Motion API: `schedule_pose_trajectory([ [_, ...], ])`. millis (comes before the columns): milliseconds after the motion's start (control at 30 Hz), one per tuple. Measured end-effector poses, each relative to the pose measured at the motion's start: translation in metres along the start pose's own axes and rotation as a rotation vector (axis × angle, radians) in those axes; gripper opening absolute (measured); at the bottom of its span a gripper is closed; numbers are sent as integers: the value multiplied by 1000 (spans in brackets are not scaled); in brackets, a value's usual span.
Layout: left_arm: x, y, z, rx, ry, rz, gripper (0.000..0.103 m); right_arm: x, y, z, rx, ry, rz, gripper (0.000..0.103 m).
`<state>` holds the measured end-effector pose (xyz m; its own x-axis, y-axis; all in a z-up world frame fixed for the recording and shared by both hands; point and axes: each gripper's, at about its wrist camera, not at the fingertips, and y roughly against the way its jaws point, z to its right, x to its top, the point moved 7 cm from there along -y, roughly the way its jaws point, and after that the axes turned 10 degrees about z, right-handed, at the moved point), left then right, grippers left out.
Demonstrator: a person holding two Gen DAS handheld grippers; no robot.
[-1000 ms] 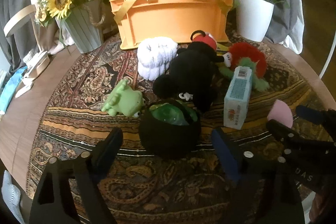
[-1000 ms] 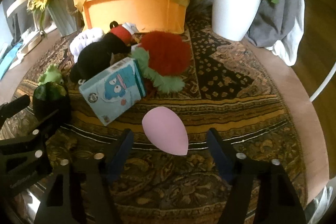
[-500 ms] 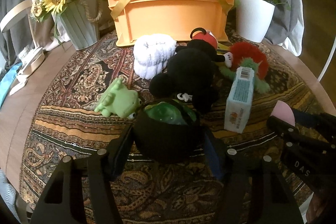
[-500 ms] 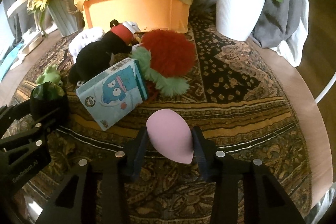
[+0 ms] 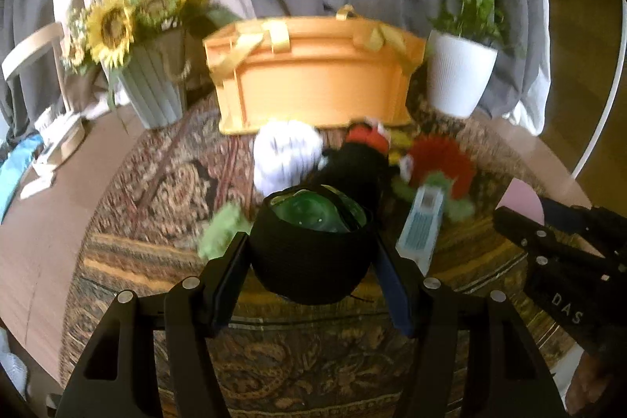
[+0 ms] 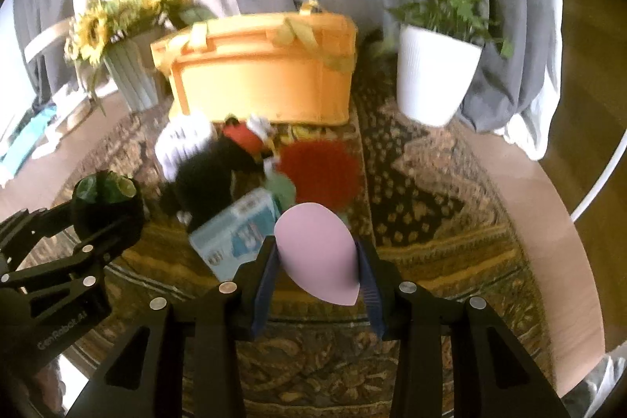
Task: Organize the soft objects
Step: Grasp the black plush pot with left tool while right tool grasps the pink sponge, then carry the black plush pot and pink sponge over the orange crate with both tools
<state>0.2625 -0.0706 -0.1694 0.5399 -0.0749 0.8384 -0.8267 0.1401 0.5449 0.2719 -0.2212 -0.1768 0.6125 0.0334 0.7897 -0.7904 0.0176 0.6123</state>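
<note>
My left gripper [image 5: 311, 253] is shut on a black round soft toy with a green top [image 5: 313, 253] and holds it above the rug. My right gripper [image 6: 317, 257] is shut on a pink egg-shaped sponge [image 6: 315, 253], also lifted. An orange basket with yellow handles [image 5: 313, 85] stands at the back of the rug. In front of it lie a white plush [image 5: 286, 155], a black plush with a red cap [image 5: 352, 163], a red and green fuzzy toy [image 5: 439, 167], a small green frog toy [image 5: 221, 230] and a light blue box [image 5: 421, 222].
A sunflower bouquet in a grey vase [image 5: 149, 65] stands back left. A white pot with a green plant [image 5: 458, 77] stands back right. A patterned rug [image 5: 164, 183] covers the round wooden table [image 5: 43, 230]. Grey cloth hangs behind.
Both grippers closed on their objects and lifted them: the left on the black toy, the right on the pink sponge. Both views now look higher, toward the basket.
</note>
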Motion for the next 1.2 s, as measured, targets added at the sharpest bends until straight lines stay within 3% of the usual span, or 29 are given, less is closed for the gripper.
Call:
schedule_pose_trajectory([
  [567, 97, 16, -26, -31, 34, 153, 62, 101, 24, -19, 42, -46, 201, 41],
  [1000, 157, 5, -44, -21, 1, 274, 62, 162, 9, -32, 58, -51, 309, 41],
  [1200, 178, -19, -57, 2, 6, 280, 62, 191, -11, -41, 63, -32, 332, 41],
])
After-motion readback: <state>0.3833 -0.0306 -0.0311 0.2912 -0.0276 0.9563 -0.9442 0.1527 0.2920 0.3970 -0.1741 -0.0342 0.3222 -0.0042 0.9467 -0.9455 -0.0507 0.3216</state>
